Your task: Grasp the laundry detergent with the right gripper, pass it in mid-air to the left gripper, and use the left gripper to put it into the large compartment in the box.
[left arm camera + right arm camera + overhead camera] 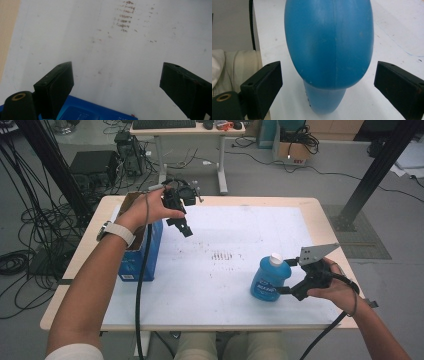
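Closest to us, our right gripper (286,276) has its jaws spread wide on either side of the blue bottle (270,279), which stands upright between them on the white mat (225,270), not yet pinched. We judge that closing on its rounded, slick belly could squirt it forward or tip it. Farther off, our left gripper (183,227) hangs wide open and empty above the blue box (145,255); lowering it carelessly could knock that box.

Wooden table (320,210): white sheet (235,270), blue bottle (270,279), blue box (145,255).
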The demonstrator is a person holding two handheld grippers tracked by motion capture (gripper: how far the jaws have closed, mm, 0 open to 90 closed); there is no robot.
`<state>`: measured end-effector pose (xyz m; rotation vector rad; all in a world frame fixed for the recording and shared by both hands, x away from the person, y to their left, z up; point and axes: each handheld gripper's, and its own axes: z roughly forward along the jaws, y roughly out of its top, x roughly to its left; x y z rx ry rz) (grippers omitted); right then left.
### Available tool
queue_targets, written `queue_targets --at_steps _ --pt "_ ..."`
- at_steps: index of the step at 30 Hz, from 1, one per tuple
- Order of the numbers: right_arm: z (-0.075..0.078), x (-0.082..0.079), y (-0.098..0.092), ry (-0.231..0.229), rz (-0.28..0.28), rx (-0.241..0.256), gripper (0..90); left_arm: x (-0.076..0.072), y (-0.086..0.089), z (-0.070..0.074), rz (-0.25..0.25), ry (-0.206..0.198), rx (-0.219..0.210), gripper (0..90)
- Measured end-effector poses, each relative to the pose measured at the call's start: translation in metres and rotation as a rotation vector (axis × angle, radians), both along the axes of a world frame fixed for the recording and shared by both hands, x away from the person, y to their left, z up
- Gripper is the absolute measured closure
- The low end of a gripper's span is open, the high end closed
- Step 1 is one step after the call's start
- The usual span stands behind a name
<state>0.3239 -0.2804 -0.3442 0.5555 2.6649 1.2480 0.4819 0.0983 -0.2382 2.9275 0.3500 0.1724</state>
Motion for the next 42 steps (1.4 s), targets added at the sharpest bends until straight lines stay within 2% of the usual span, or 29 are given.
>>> queue_targets --at_steps 9,13,20,25,29,32,34,35,38,39,42 --pt "-0.002 -0.001 0.003 0.018 -0.016 -0.005 7.9 0.000 0.000 0.000 -0.001 -0.003 -0.003 12.2" --pt "-0.005 0.001 0.004 0.008 -0.007 0.005 7.9 0.000 0.001 0.000 0.004 -0.001 -0.005 12.2" --pt "-0.008 0.000 0.007 0.020 -0.028 0.010 8.1 0.000 0.002 0.000 0.006 0.000 -0.006 12.2" --pt "-0.013 0.001 0.009 0.005 -0.028 0.023 9.2 0.000 0.001 0.000 0.002 -0.005 -0.006 12.3" --pt "-0.015 0.001 0.011 0.012 -0.030 0.023 10.7 0.000 0.001 -0.001 0.007 -0.005 -0.007 12.3" --pt "-0.017 0.004 0.012 -0.027 0.000 0.037 11.5 0.000 0.002 -0.001 0.011 -0.007 -0.009 12.5" --pt "-0.018 0.004 0.012 -0.027 -0.006 0.040 11.7 0.000 0.003 -0.001 0.015 -0.007 -0.008 12.5" --pt "-0.018 0.001 0.012 0.009 -0.039 0.032 12.4 0.000 0.003 -0.001 0.015 -0.005 -0.007 12.6" --pt "-0.019 0.002 0.013 0.004 -0.038 0.038 12.6 0.000 0.003 -0.001 0.017 -0.005 -0.007 12.6" --pt "-0.021 0.005 0.013 -0.031 -0.011 0.048 12.9 0.000 0.002 -0.001 0.016 -0.004 -0.006 12.6" --pt "-0.022 0.004 0.014 -0.034 -0.012 0.056 13.8 0.000 0.002 -0.001 0.013 -0.005 -0.006 13.0"
